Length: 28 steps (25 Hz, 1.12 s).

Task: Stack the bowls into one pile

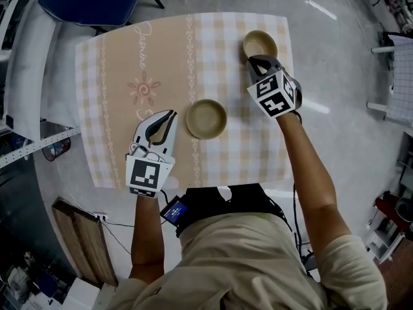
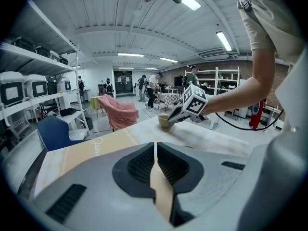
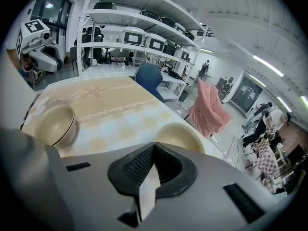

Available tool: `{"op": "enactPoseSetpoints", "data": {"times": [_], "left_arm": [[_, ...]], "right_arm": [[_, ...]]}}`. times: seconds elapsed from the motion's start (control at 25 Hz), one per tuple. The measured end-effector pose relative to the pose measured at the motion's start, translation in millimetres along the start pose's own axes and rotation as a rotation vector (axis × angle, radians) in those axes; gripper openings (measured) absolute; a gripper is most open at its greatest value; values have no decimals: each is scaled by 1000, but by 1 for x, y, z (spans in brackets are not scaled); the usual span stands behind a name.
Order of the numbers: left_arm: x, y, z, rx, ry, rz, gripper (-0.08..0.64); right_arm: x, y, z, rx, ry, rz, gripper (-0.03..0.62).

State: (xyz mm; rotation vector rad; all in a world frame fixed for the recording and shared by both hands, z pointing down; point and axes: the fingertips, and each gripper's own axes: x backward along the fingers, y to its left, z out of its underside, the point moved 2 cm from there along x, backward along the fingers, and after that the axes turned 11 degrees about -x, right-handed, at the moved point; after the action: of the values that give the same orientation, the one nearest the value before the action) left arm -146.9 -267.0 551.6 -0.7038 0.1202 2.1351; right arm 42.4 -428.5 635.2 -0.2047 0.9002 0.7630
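Past the closed right claw (image 3: 153,147) sits a bowl (image 3: 180,134).

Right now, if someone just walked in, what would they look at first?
Two tan bowls sit apart on a checked tablecloth: the middle bowl and the far bowl near the right corner. The right gripper, shut, is close by the far bowl. The left gripper, also shut, is beside the middle bowl.
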Motion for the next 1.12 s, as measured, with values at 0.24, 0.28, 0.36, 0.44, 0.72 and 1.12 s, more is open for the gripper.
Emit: {"op": "enactPoseSetpoints", "data": {"times": [0.24, 0.28, 0.36, 0.44, 0.72, 1.12], "left_arm": [[6, 4, 0, 6, -7, -18, 15], [7, 5, -1, 7, -9, -22, 15], [10, 6, -2, 10, -14, -31, 15], [14, 7, -2, 12, -19, -41, 15], [32, 14, -5, 26, -32, -82, 15], [61, 17, -2, 42, -45, -137, 15]], "right_arm": [[15, 9, -13, 13, -26, -12, 9], [18, 11, -15, 14, -31, -14, 9], [25, 16, -21, 20, -43, -20, 9], [34, 23, -28, 28, -55, -30, 9], [64, 55, -50, 52, -87, -86, 9], [92, 109, -63, 111, -105, -177, 9]]}}
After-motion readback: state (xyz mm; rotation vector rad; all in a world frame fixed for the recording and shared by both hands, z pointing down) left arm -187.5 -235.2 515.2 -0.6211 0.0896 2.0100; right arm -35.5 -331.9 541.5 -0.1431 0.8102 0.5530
